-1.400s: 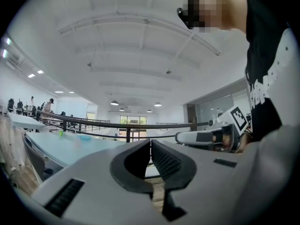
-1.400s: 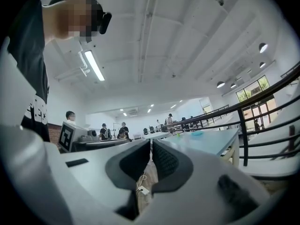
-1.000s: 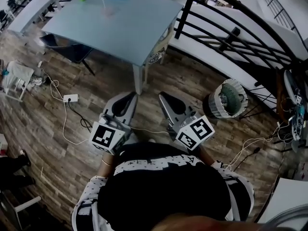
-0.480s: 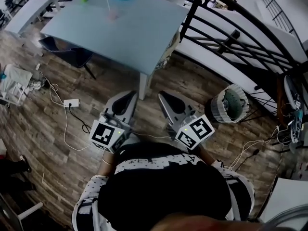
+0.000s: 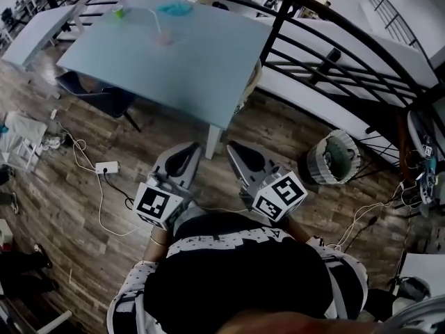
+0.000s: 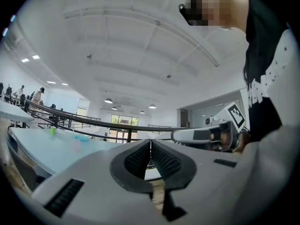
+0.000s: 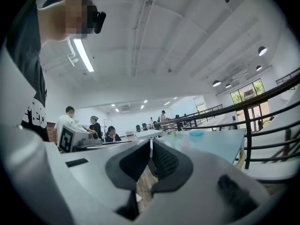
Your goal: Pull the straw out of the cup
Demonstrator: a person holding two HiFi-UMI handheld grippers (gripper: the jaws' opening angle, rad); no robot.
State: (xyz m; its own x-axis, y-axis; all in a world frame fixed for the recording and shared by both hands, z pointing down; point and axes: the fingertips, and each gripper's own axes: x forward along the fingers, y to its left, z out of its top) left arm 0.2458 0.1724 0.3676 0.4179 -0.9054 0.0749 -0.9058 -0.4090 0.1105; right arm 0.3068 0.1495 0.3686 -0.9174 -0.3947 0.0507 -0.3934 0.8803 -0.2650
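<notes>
The cup (image 5: 164, 39) stood far off on the table (image 5: 208, 68), its straw (image 5: 157, 21) leaning out the top; I could not tell what the cup held. The straw looked light, thin and easily crushed, best pinched gently near its top. The left gripper (image 5: 193, 145) and right gripper (image 5: 231, 145), 2 in all, were clenched on nothing.

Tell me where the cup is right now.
In the head view, the cup stands on the far left part of the table, just this side of a blue dish.
</notes>
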